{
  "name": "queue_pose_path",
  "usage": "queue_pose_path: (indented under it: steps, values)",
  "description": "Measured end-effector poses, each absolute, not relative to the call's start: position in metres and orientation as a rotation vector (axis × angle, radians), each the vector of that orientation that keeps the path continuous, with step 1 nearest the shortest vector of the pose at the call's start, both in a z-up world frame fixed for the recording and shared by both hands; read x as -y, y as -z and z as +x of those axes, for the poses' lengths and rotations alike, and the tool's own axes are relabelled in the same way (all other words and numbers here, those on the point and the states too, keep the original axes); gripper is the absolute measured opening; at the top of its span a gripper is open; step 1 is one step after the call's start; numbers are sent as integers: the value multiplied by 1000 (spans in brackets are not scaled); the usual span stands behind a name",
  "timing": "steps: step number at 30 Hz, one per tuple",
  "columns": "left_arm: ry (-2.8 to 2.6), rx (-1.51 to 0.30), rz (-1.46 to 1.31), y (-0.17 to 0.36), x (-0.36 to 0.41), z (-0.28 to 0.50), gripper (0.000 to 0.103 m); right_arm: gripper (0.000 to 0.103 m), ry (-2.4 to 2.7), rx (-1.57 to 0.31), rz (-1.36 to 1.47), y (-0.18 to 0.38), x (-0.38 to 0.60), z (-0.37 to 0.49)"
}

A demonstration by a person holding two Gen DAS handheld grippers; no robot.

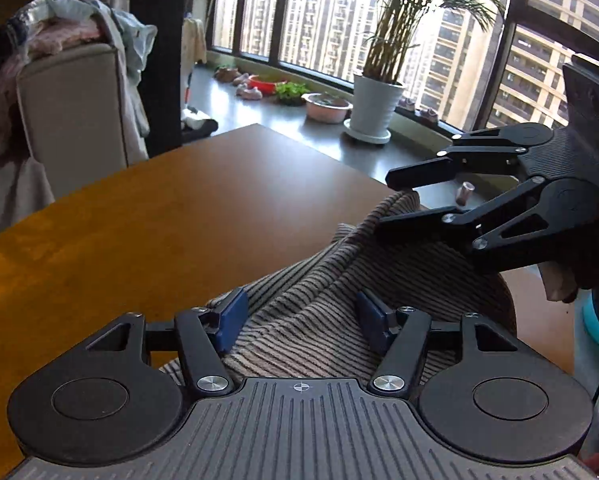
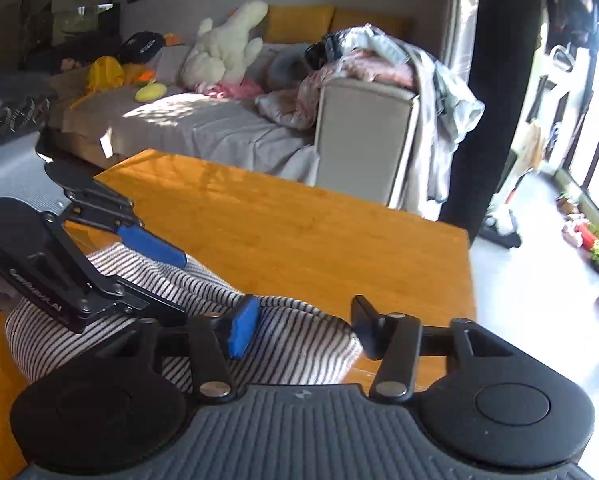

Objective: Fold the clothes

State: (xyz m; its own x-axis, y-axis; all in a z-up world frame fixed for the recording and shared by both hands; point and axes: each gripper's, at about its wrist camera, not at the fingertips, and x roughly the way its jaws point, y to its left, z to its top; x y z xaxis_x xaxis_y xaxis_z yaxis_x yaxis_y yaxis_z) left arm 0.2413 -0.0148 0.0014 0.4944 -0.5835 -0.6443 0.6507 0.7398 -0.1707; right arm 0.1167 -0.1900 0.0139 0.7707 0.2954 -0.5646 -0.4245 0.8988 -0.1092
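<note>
The brown-and-cream striped knit garment (image 1: 311, 300) is lying bunched on the orange wooden tabletop (image 1: 139, 208), near its edge. It is looking soft, light and floppy, best pinched at a hem or corner. Over it, the left gripper (image 1: 297, 322) and right gripper (image 2: 299, 326) are hovering, jaws spread, gripping nothing.
</note>
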Motion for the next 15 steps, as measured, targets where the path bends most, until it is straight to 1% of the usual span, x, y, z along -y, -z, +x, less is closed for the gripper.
queue_pose_path:
  steps: [2, 7, 9, 11, 13, 14, 15]
  values:
    - [758, -747, 68, 1, 10, 245, 68, 34, -377, -560, -209, -17, 195, 110]
    - [750, -736, 69, 3, 6, 239, 69, 34, -291, -685, -248, 23, 187, 132]
    - [750, -734, 61, 3, 5, 239, 69, 36, -274, -676, -236, 19, 185, 129]
    - [749, -732, 53, 4, 3, 238, 70, 37, -278, -693, -140, 7, 195, 117]
    - [748, -730, 45, 5, 1, 237, 71, 53, -289, -721, -16, -5, 209, 101]
    - [748, -727, 35, 5, 0, 237, 72, 69, -299, -733, 56, -8, 219, 89]
    - [745, -724, 27, 6, -1, 237, 72, 75, -314, -744, 121, -9, 227, 77]
